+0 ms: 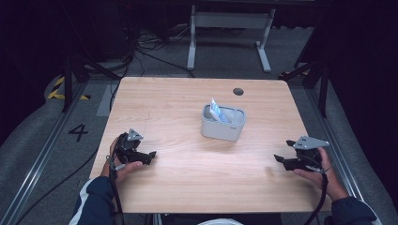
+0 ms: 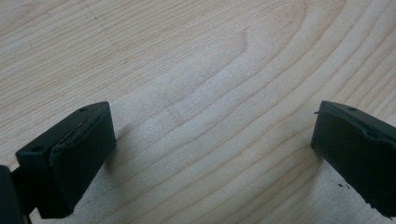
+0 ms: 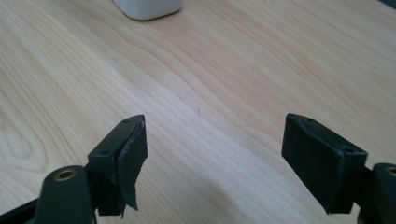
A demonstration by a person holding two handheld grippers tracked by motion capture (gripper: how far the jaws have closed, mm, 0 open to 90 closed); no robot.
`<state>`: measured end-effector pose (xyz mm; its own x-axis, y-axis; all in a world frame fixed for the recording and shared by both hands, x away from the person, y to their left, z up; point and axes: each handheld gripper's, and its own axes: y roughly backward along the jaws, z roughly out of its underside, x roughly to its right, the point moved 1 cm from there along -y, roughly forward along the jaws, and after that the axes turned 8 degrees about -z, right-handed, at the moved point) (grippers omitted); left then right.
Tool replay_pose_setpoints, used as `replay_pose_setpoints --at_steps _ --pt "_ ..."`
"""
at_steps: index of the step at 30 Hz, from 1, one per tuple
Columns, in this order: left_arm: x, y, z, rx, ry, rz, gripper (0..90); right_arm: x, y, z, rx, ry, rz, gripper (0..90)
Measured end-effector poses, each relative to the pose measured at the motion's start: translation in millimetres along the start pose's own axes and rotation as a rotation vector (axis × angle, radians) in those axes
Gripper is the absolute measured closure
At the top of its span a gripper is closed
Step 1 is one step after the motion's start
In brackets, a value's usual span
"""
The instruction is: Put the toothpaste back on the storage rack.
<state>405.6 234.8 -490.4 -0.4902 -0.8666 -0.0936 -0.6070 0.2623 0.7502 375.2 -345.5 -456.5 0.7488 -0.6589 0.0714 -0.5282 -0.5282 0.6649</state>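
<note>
Resting low over the near left part of the table (image 1: 187, 187), the left gripper (image 1: 151, 154) has its two black jaws spread wide, with bare wood grain between them and nothing pinched. Its two pads (image 2: 74, 161) sit just above the surface in the left gripper view, casting short shadows. One hand (image 1: 123, 164) holds it from below and one cable trails back from it. Across the table, well apart from it, the right gripper (image 1: 278, 160) is held by the other hand (image 1: 324, 176), its two jaws likewise spread and empty over bare wood. Between the two grippers and farther from the person stands one grey bin (image 1: 223, 127), upright on the wood, touched by neither gripper. One white and blue packet (image 1: 217, 111) sticks up from it, tilted; it may be a wipes pouch, though it is too small to tell. One dark round hole (image 1: 238, 91) lies beyond the bin near the far edge.
</note>
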Motion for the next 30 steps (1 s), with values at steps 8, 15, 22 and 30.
replay_pose_setpoints --at_steps 8,15,22,30 --pt "0.0 0.0 0.0 0.000 0.000 0.000 0.2 7.9 8.7 25.1 0.019 -0.075 0.000 22.8" --pt "0.1 -0.1 0.1 0.001 0.002 0.002 0.2 18.2 11.1 46.1 0.011 -0.173 0.018 22.9" --pt "0.0 -0.1 0.1 0.002 0.001 0.003 0.1 24.6 9.1 59.8 0.008 -0.252 0.031 21.2" --pt "-0.4 -0.1 0.0 0.002 -0.004 0.004 0.1 26.5 8.5 59.8 0.006 -0.269 0.044 19.8"
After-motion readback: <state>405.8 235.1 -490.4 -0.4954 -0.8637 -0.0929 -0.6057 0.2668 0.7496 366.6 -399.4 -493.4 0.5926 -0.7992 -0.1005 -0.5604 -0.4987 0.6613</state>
